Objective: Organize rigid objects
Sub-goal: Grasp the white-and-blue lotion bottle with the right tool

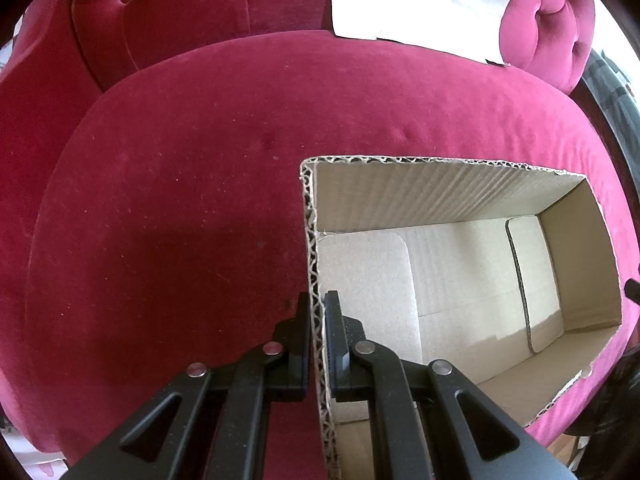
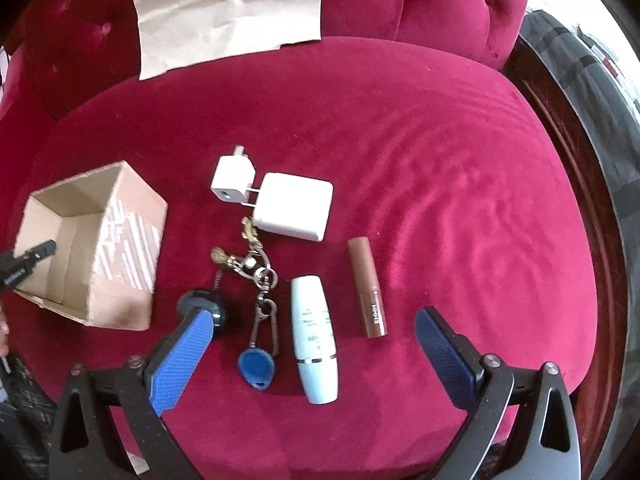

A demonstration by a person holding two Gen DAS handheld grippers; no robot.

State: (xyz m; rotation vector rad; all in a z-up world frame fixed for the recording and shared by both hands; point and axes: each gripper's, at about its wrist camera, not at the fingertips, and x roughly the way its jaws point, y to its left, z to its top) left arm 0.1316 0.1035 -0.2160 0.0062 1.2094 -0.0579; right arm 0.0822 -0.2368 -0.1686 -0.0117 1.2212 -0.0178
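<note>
1. Left gripper [image 1: 317,320], lower centre of the left wrist view, is clamping the near wall of the cardboard box [image 1: 440,188], 1 finger outside the corrugated edge and 1 inside. Box is sitting on the red velvet seat cushion [image 1: 180,200], open side up, and is showing nothing inside but its bottom flaps.

2. In the right wrist view the same box is lying at left centre, with the left gripper's tip showing at its near-left corner.

3. Right gripper [image 2: 312,344] is hanging over the loose items with its blue pads [image 2: 180,360] standing wide apart, holding nothing.

4. Items are lying on the cushion in the middle of the right wrist view: 2 white chargers, a small white charger [image 2: 232,180] touching a larger white charger [image 2: 294,210]; a key bunch [image 2: 256,276] with a blue fob [image 2: 256,364] and a dark round tag [image 2: 200,306]; a pale bottle [image 2: 316,340]; a brown tube [image 2: 367,288].

5. Pale bottle is sitting closest to the midline between the pads; fob just to its left.

6. Judged step: bracing the box while lining up the first pick. Nothing is packed yet.

7. Next move is likely calling for lowering over the bottle, pads straddling its body, keeping clear of the key ring beside it, then carrying left to the box.

8. Crumpled paper [image 2: 228,12] is lying at the upper frame, against the backrest.
</note>
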